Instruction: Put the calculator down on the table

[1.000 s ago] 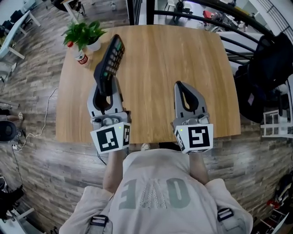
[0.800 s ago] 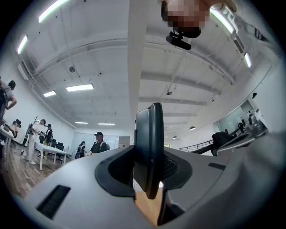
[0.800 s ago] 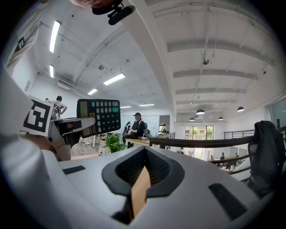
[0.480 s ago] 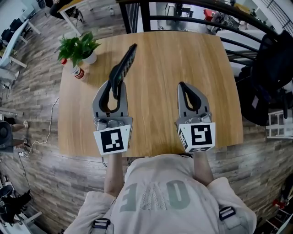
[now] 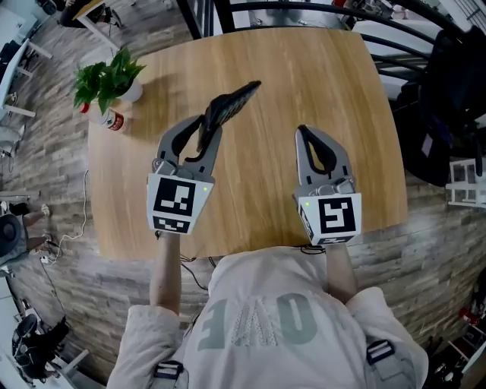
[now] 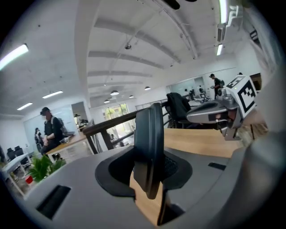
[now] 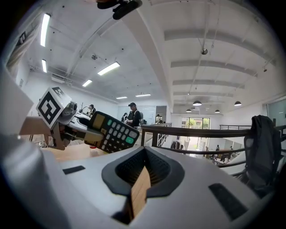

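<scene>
The dark calculator [image 5: 231,102] is held over the wooden table [image 5: 304,76], edge-on in the head view and slanting away to the right. My left gripper [image 5: 206,131] is shut on its near end. In the left gripper view the calculator [image 6: 149,143] stands upright between the jaws as a thin black slab. From the right gripper view the calculator [image 7: 111,132] shows its keys and display, clear of the tabletop. My right gripper [image 5: 303,133] hovers over the table's right half with its jaws together and nothing in them; a thin wedge of table shows below its pads [image 7: 142,179].
A potted green plant [image 5: 106,76] and a small red-labelled bottle [image 5: 106,120] stand at the table's far left corner. A dark chair with a bag [image 5: 448,91] is beyond the right edge. A black railing [image 5: 304,11] runs behind the table.
My left gripper has rolled and swung right and lower, so the calculator turned from keys-up to edge-on, slanting right. The right gripper shifted slightly.
</scene>
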`<state>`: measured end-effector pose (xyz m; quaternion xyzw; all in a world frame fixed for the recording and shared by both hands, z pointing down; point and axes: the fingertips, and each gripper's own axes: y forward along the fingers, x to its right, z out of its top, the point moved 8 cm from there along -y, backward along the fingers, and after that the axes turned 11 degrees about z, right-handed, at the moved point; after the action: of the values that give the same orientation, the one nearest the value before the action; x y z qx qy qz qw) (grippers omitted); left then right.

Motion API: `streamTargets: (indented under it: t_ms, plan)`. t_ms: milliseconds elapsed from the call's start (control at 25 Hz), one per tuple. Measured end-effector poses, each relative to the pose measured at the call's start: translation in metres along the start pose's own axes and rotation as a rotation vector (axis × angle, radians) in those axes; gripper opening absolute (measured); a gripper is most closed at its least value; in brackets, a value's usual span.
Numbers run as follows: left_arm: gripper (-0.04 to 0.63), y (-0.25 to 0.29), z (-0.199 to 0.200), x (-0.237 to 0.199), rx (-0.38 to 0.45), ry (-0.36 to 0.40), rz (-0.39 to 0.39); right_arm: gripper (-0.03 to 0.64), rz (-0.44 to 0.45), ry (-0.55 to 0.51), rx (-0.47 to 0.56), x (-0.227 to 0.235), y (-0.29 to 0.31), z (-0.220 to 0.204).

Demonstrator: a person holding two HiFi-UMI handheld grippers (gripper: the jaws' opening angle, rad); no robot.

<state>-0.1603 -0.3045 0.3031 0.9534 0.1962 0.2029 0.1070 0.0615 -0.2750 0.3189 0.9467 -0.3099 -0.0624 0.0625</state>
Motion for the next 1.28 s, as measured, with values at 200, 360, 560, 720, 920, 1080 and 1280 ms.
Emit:
streamTargets:
  t_ms: [200,360,560,720,920,1080,1280]
  plan:
    - [0.112,0.034,-0.01,0.015,-0.171,0.124,-0.3,0.018,-0.023,0.021,-0.042,0.014,-0.007,-0.012]
    - [0.112,0.056,-0.025,0.026,-0.297,0.233,-0.481,0.019,-0.028,0.023,-0.098,0.023,-0.014,-0.024]
    - [0.112,0.073,-0.053,0.048,-0.496,0.373,-0.782,0.018,-0.009,0.069,-0.151,0.034,-0.021,-0.041]
    - [0.112,0.082,-0.07,0.06,-0.662,0.456,-1.034,0.019,0.023,0.111,-0.203,0.033,-0.023,-0.056]
    - [0.112,0.101,-0.092,0.076,-0.798,0.458,-1.214,0.018,0.066,0.116,-0.283,0.024,-0.018,-0.078]
    - [0.112,0.116,-0.108,0.094,-0.897,0.417,-1.327,0.019,0.102,0.205,-0.321,0.016,-0.016,-0.095]
    - [0.112,0.134,-0.124,0.106,-1.005,0.332,-1.45,0.02,0.11,0.26,-0.366,0.012,-0.015,-0.112]
